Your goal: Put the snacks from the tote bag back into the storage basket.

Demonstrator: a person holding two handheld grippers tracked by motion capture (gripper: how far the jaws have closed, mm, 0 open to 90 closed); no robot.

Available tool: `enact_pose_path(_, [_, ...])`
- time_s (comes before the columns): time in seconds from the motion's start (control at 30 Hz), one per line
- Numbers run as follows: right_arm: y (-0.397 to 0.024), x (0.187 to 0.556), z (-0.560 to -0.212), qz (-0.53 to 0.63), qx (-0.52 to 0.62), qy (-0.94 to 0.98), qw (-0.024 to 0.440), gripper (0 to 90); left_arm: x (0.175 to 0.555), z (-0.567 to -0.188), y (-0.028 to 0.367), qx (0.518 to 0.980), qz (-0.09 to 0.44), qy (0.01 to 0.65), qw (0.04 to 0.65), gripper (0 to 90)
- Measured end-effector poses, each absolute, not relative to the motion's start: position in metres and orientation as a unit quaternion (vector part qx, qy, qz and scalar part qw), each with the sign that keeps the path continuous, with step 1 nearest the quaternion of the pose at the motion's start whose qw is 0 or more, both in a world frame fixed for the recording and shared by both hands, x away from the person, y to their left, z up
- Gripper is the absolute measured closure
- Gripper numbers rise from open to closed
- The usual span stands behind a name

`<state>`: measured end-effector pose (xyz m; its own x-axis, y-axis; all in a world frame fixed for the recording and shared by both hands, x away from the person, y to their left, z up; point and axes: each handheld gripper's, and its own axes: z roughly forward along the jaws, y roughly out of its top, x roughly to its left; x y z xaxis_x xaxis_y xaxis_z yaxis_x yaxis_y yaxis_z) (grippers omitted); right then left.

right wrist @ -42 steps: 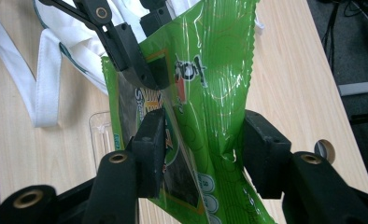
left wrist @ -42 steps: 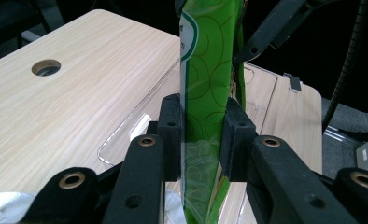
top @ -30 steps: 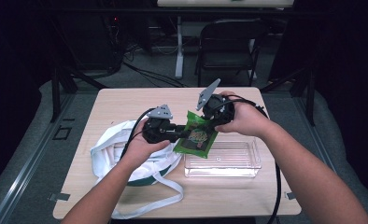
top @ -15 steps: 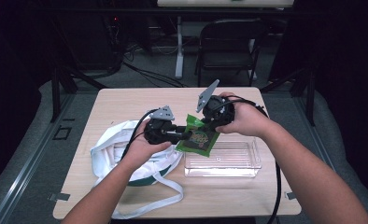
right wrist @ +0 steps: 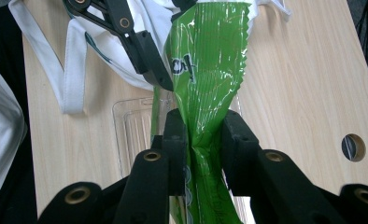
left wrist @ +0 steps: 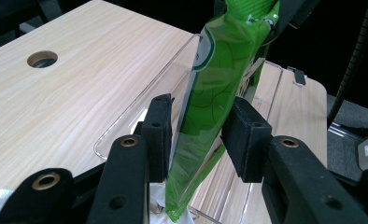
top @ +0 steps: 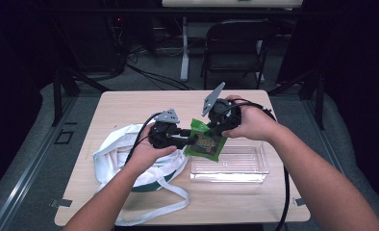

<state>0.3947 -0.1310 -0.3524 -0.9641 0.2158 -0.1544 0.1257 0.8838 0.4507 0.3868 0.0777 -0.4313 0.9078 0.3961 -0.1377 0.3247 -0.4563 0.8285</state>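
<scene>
Two grippers are meeting over the clear tray (top: 231, 166) near the table's right edge: your right gripper (right wrist: 204, 135) is pinching the green packet (top: 206, 142) while your left gripper (left wrist: 201, 135) has just been opening around it, so it is risking a slip.

Green packet (left wrist: 213, 88) hangs between parted jaws (over clear tray (left wrist: 140, 116)).
</scene>
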Motion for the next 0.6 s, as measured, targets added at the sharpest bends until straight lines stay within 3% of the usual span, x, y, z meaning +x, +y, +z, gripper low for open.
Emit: enact_pose_path(0.6, [-0.1319, 0.3945, -0.3522, 0.210, 0.088, 0.968, 0.102, 74.5, 0.3871, -0.4318, 0.0795, 0.854, 0.040, 0.218, 0.471, 56.0])
